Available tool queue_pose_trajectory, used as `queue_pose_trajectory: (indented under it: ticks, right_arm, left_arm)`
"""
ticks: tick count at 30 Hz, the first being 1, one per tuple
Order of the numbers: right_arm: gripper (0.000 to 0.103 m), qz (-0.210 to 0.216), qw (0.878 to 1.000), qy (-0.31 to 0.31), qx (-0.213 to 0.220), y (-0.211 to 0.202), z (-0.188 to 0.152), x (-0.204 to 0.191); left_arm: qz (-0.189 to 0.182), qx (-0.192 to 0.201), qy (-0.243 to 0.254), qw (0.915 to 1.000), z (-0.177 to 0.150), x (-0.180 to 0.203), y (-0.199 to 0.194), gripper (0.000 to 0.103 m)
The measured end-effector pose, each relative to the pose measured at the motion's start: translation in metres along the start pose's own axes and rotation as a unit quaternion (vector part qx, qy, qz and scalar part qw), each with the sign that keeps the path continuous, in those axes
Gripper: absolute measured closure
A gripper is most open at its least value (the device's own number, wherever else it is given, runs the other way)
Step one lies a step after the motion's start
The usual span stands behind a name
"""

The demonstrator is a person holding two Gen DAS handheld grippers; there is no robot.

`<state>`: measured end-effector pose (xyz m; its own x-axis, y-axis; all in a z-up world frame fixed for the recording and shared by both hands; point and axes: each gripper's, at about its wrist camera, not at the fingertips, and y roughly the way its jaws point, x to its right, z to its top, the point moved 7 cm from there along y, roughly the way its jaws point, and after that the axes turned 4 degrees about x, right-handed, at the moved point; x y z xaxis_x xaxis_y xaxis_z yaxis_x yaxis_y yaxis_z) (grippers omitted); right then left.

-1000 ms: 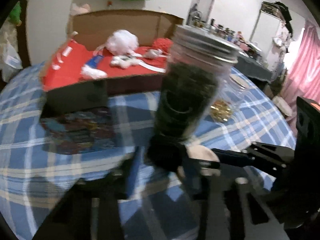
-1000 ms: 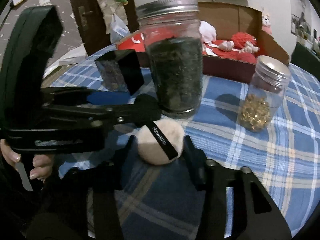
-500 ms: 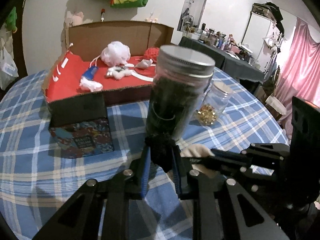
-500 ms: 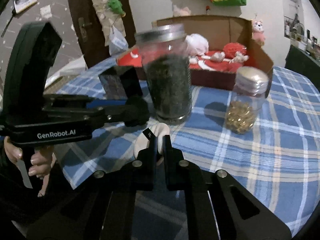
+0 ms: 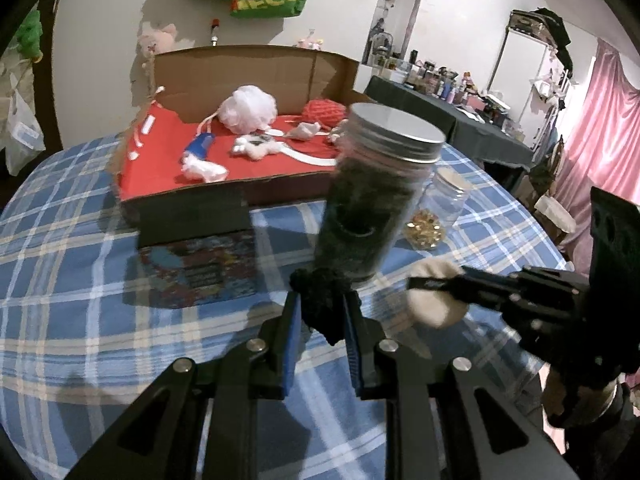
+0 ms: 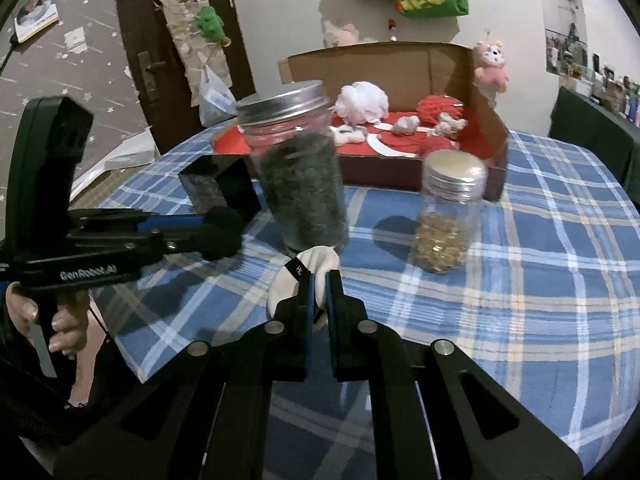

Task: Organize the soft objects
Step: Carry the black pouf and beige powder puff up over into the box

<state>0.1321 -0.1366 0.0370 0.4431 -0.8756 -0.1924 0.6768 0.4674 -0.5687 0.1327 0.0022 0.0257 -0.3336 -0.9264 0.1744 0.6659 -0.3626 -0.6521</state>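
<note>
Left tongs [image 5: 320, 316] clench a black pompom [image 5: 320, 300]; right tongs [image 6: 317, 296] clench a cream puff [image 6: 304, 276]; next, probably carrying both to the red-lined box [image 5: 256, 188]

You are holding two soft things over the near part of the table [image 6: 540, 280]: the pom-pom [image 5: 324, 304] is sitting between the left gripper [image 5: 320, 316] fingers, and the puff [image 6: 304, 280] is sitting between the right gripper [image 6: 318, 292] fingers, just to its right. The tall jar [image 6: 300, 176] is standing just beyond both, with the small jar [image 6: 444, 216] to its right. Farther back, the cardboard box [image 5: 248, 64] is holding a mesh sponge [image 5: 250, 110] and a yarn ball [image 5: 324, 112].
</note>
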Motion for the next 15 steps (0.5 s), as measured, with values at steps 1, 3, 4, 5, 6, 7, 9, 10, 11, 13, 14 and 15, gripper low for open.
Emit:
queue_pose_trajectory:
  ticks: [1,3,4,5,6,7,9,10,11,13,14,15]
  right_arm:
    - [0.097,-0.002,1.0,0.003,-0.002,-0.001,-0.001,0.002]
    - [0.097,-0.012,1.0,0.007,-0.002,-0.005,-0.002,0.01]
    - [0.097,-0.016,1.0,0.008,-0.003,-0.007,-0.003,0.013]
    - [0.097,-0.022,1.0,0.011,-0.002,-0.01,-0.004,0.017]
    - [0.097,-0.025,1.0,0.014,-0.002,-0.012,-0.004,0.021]
    - [0.097,-0.028,0.999,0.02,-0.001,-0.015,-0.005,0.025]
    - [0.097,-0.034,0.999,0.028,0.0,-0.02,-0.005,0.032]
    - [0.097,-0.038,0.999,0.032,0.001,-0.022,-0.005,0.036]
    - [0.097,-0.042,0.998,0.035,0.003,-0.024,-0.005,0.04]
    - [0.097,-0.047,0.998,0.044,0.002,-0.027,-0.005,0.048]
    - [0.097,-0.05,0.998,0.046,0.003,-0.028,-0.005,0.051]
    - [0.097,-0.054,0.997,0.046,0.002,-0.028,-0.005,0.054]
  left_arm:
    - [0.001,0.0,-0.003,1.0,-0.001,-0.003,-0.002,0.081]
    - [0.003,-0.002,-0.013,0.9999,-0.003,-0.012,-0.007,0.081]
    - [0.006,-0.001,-0.017,0.9998,-0.004,-0.017,-0.009,0.081]
    - [0.009,-0.001,-0.021,0.9997,-0.005,-0.02,-0.012,0.081]
    - [0.015,0.0,-0.024,0.9996,-0.005,-0.026,-0.015,0.081]
    - [0.021,0.001,-0.026,0.9994,-0.005,-0.031,-0.018,0.081]
    - [0.031,0.002,-0.031,0.999,-0.005,-0.042,-0.023,0.081]
    - [0.034,0.003,-0.035,0.9988,-0.006,-0.047,-0.025,0.081]
    - [0.034,0.003,-0.039,0.9987,-0.006,-0.052,-0.026,0.081]
    - [0.04,0.002,-0.049,0.998,-0.007,-0.062,-0.028,0.081]
    - [0.044,0.001,-0.051,0.9977,-0.008,-0.067,-0.029,0.081]
    - [0.048,0.001,-0.054,0.9974,-0.008,-0.072,-0.03,0.081]
